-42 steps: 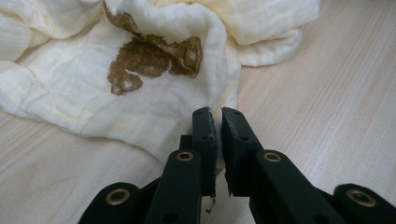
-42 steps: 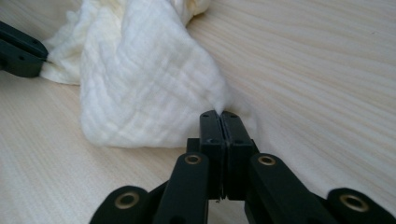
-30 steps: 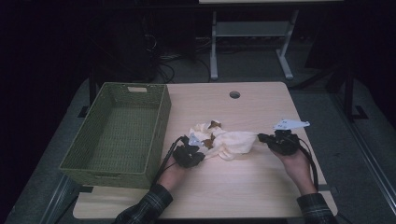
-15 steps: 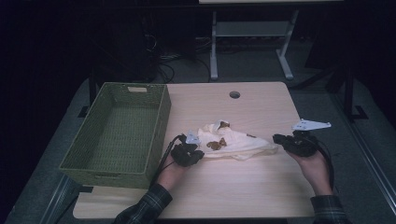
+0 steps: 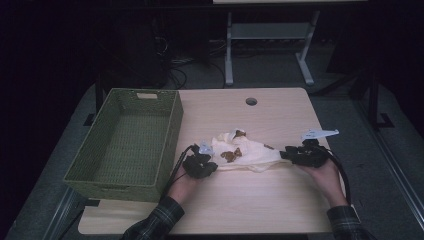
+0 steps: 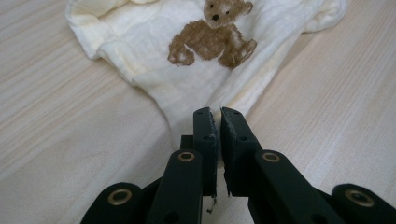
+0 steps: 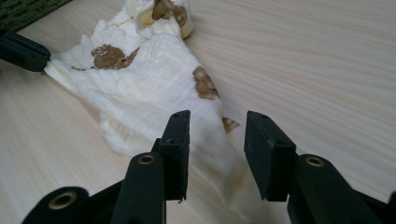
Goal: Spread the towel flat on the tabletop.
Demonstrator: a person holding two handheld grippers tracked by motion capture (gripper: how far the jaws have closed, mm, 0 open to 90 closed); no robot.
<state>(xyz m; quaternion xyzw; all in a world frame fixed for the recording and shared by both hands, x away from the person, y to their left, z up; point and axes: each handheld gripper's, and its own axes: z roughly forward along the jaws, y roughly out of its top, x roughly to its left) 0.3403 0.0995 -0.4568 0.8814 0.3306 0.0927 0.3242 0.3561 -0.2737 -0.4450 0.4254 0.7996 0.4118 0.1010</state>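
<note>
Green basket (image 5: pixel 125 140) — wooden table (image 5: pixel 260 200).

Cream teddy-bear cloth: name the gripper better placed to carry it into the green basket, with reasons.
Left, probably. The left gripper has its jaws shut on the cloth and sits beside the basket. The right gripper straddles the far end, jaws open.

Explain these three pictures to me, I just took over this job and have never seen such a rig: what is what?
No robot here: a person holds a two-fingered tool in each hand. The high view looks down on the wooden table; the other two pictures come from cameras riding on each tool. On the table lie a green basket and a cream cloth with bear prints. The left gripper is shut on the cloth's edge. The right gripper is open, its fingers either side of the cloth's other end.
</note>
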